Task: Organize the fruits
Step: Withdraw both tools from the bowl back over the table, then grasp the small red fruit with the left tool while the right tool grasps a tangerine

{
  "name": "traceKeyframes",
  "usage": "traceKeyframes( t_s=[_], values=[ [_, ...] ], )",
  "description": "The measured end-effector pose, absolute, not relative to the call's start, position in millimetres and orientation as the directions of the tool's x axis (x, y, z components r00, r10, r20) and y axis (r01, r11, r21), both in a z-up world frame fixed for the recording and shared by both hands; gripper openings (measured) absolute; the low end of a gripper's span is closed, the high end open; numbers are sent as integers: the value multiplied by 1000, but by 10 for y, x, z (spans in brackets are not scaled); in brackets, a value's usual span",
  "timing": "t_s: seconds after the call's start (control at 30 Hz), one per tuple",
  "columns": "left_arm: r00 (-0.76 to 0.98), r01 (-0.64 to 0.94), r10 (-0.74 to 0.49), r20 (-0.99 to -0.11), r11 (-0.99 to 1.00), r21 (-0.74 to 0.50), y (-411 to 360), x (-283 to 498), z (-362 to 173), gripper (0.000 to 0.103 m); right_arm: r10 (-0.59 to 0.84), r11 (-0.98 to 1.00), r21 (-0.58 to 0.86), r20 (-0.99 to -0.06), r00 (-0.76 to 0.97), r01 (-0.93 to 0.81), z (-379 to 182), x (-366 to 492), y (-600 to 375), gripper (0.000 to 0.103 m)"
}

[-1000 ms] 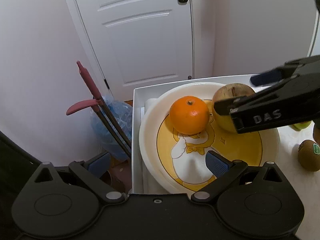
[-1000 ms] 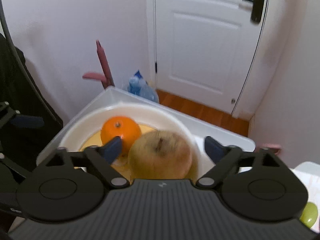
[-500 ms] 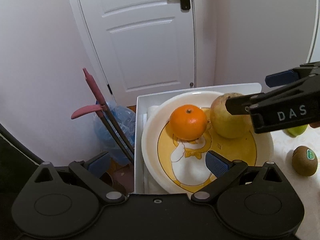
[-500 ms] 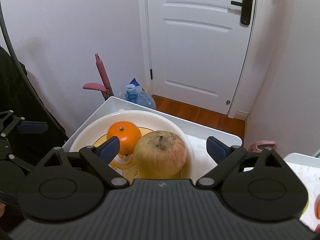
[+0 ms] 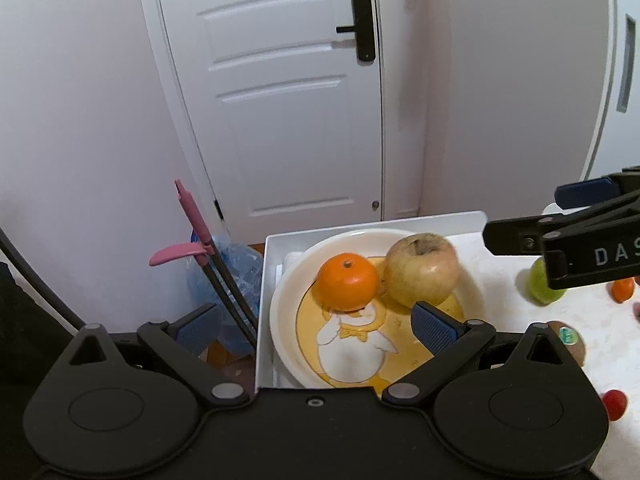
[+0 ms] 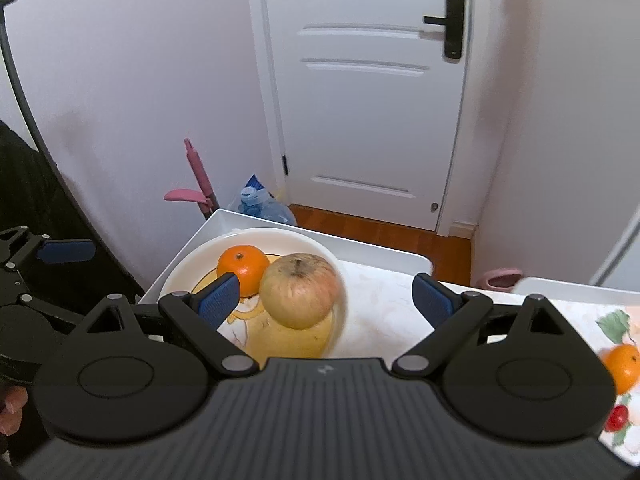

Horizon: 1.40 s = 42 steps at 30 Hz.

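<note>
Both my pairs of fingers were spread wide, gripping nothing. Apple (image 6: 298,290) sat in the plate (image 5: 280,320), touching or just beside the orange (image 5: 347,281); plate sat in a white tray (image 5: 262,304) at the table's far left corner.

Right gripper (image 6: 326,298): apple lay between the fingers but off-centre, close to my left finger (image 6: 220,300), well apart from the right finger (image 6: 432,300). No contact visible. The orange was partly behind the left finger tip.

Left gripper (image 5: 316,324): hung over the tray's near-left edge. Right finger (image 5: 434,326) overlapped the plate just below the apple in view; left finger (image 5: 196,328) was off the table's left edge, over the floor. Apple and orange both lay ahead of the fingertips, not between them.

Loose on the table (image 5: 496,280) to the right: green fruit (image 5: 540,286), kiwi (image 5: 566,340), a small red fruit (image 5: 614,404), second orange (image 6: 620,366). From the left view, right gripper's body covered part of the green fruit.
</note>
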<state>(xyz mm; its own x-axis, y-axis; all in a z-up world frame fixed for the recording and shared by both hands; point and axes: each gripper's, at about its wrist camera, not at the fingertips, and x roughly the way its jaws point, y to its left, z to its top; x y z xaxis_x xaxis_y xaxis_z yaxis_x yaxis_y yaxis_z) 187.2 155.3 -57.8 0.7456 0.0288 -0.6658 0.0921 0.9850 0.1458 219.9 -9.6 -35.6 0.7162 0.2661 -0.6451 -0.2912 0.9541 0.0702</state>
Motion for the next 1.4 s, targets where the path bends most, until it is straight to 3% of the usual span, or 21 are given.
traceKeyframes(
  t_s=[0.43,0.83,1.4],
  values=[
    [786,17,73,-614,990,140,1029,1301,-252,102,238,966,76,-632,737,-247,-116,1564,-919,103],
    [806,-58,113,-581,992,112,310,578,-262,102,248,961,66,-636,731,-269,-224,977,-1724,103],
    [788,-7,68,-612,995,101,-664,345,-1037,100,228,962,40,-661,715,-270,-973,784,-2593,103]
  ],
)
